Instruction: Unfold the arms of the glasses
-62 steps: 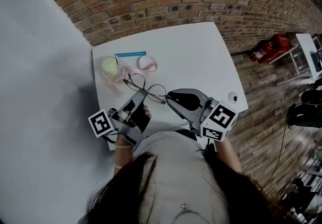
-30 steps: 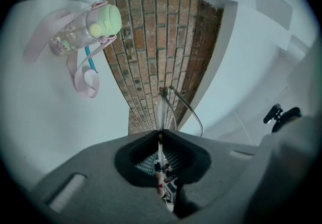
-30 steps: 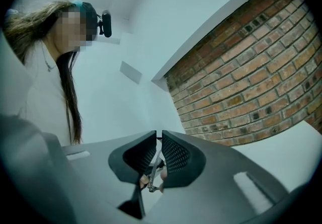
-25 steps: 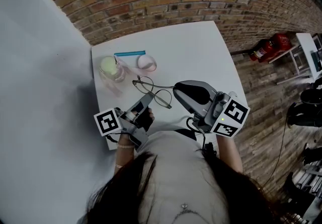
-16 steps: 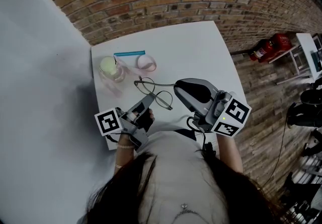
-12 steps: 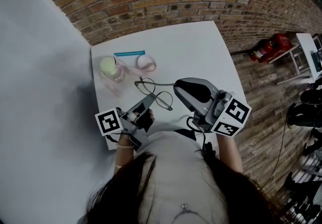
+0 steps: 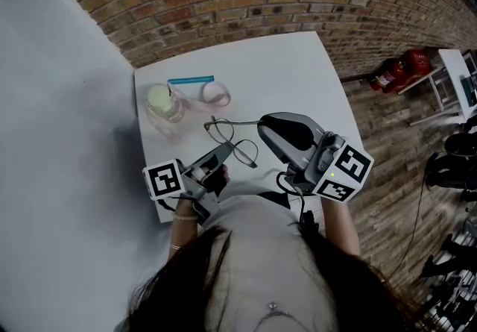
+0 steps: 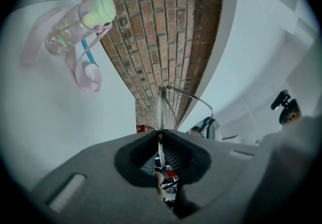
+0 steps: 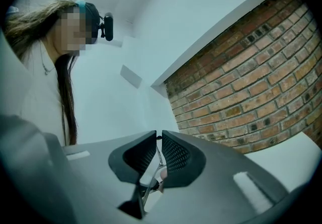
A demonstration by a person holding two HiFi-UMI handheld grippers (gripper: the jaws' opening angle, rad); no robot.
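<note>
Glasses (image 7: pixel 232 142) held above the desk (image 7: pixel 298 77) between both grippers: left gripper (image 7: pixel 222 151) clamped shut on the near lens (image 7: pixel 243 151), right gripper (image 7: pixel 262 126) pinched shut on one thin arm (image 7: pixel 242 123) that runs leftward from it to the frame.

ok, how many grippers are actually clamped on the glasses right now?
2. The left gripper is shut on the glasses at a lens rim; the right gripper is shut on a thin wire part, apparently one arm.

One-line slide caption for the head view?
Left gripper and right gripper shut on the glasses over the white table.
</note>
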